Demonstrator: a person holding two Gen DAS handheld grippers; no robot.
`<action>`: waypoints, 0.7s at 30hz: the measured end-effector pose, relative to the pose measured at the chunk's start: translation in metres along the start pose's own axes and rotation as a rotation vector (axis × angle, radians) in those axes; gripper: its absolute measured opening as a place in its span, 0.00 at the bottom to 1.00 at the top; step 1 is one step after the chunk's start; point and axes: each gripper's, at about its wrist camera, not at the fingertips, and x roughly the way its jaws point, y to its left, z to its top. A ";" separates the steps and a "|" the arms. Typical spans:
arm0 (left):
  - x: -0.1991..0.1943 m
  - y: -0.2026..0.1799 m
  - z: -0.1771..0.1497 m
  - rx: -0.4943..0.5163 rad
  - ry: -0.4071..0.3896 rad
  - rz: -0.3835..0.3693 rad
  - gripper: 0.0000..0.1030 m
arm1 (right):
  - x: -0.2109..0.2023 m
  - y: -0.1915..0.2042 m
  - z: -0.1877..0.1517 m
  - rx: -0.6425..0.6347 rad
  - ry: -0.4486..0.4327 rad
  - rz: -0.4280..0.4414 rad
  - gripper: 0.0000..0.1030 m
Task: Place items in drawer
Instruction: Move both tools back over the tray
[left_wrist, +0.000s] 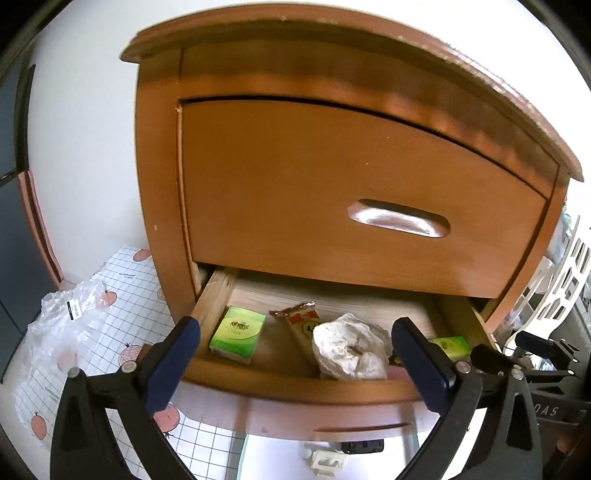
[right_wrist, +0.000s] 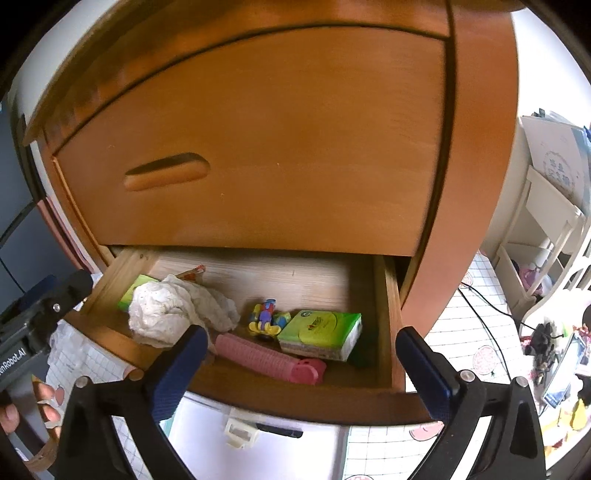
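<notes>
Wooden open lower drawer (right_wrist: 388, 310) holds a crumpled white cloth (right_wrist: 166, 310); both hand-held grippers (left_wrist: 295, 358) (right_wrist: 299, 365) gape empty; closing could snag it.

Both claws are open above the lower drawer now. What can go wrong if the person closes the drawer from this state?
1. The crumpled white cloth bulges near the drawer's front edge; it may catch under the upper drawer.
2. The left claw and right claw hang just above the front edge, so a finger could bump it or be caught.
</notes>
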 end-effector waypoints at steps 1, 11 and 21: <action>-0.005 0.000 -0.002 0.000 -0.008 -0.005 1.00 | -0.004 0.000 -0.001 0.000 -0.010 0.001 1.00; -0.057 0.000 -0.054 0.017 -0.094 -0.121 1.00 | -0.054 0.001 -0.059 -0.017 -0.136 0.053 1.00; -0.030 -0.005 -0.122 0.008 0.094 -0.137 1.00 | -0.026 0.000 -0.123 -0.010 -0.035 0.054 1.00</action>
